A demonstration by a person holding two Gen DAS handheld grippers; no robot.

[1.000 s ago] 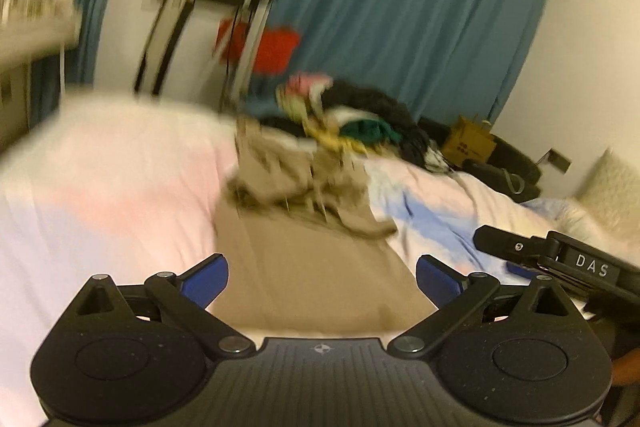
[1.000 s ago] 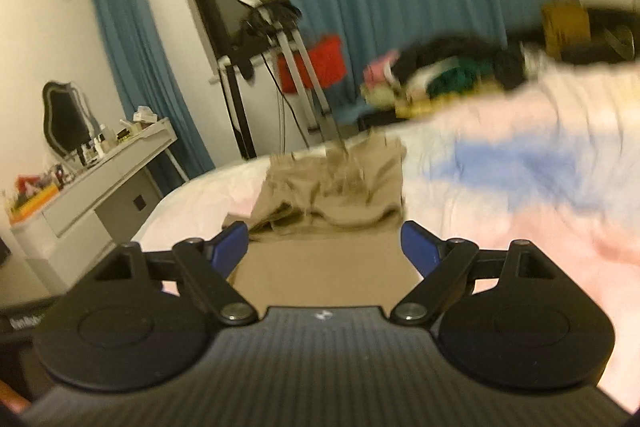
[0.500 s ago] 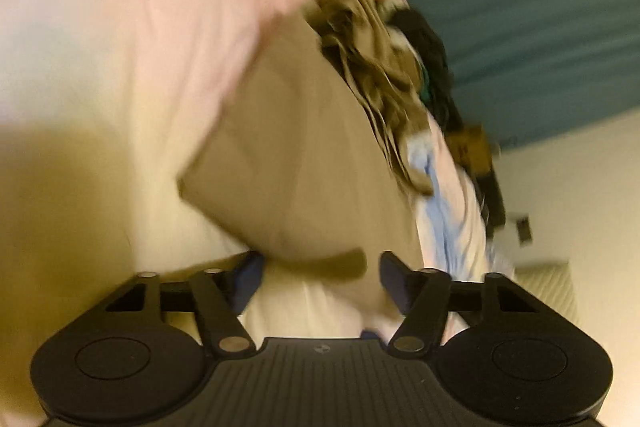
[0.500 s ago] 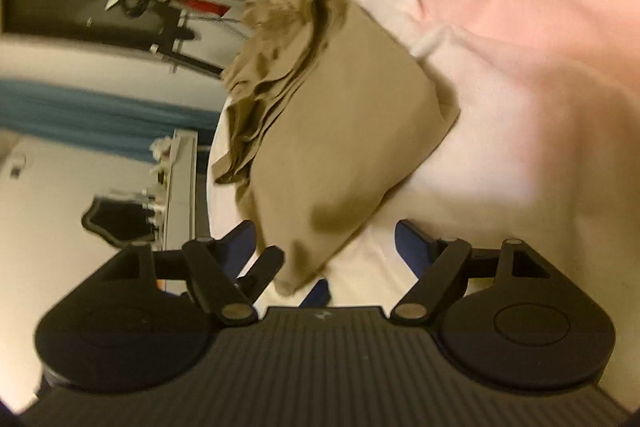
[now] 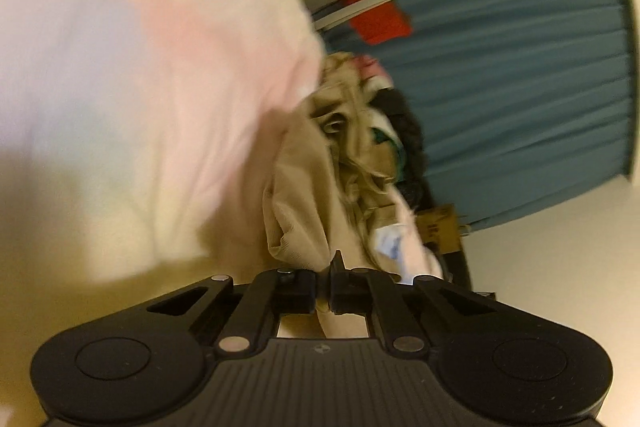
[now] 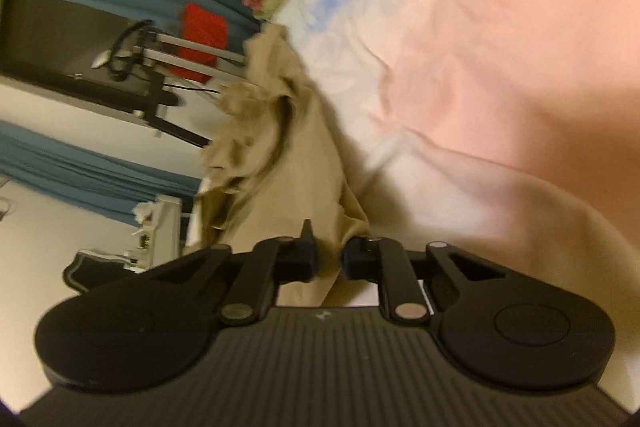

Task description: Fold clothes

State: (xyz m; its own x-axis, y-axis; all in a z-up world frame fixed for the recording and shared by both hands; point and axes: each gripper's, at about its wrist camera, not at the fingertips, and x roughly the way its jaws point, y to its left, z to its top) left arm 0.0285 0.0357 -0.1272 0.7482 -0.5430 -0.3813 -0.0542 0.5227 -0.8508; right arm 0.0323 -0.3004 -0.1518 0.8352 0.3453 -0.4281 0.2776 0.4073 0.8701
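Note:
A beige garment (image 5: 304,195) lies on the pink and blue bed sheet (image 5: 140,67), flat near me and bunched at its far end. My left gripper (image 5: 324,287) has its jaws closing tight, and a near corner of the cloth is pinched between them. In the right wrist view the same beige garment (image 6: 288,163) runs away from my right gripper (image 6: 328,259). Its jaws are closing on the other near corner, with a thick fold of fabric pressed between the pads. Both views are rolled sideways.
A pile of mixed clothes (image 5: 400,131) lies on the bed beyond the garment. Behind it hang blue curtains (image 5: 520,67), with a red item (image 5: 376,15) on a metal frame. A cardboard box (image 5: 440,231) sits by the wall. A white desk (image 6: 160,227) stands beside the bed.
Both grippers dropped to the garment's near edge, rolled onto their sides and went from wide open to closed on its two near corners.

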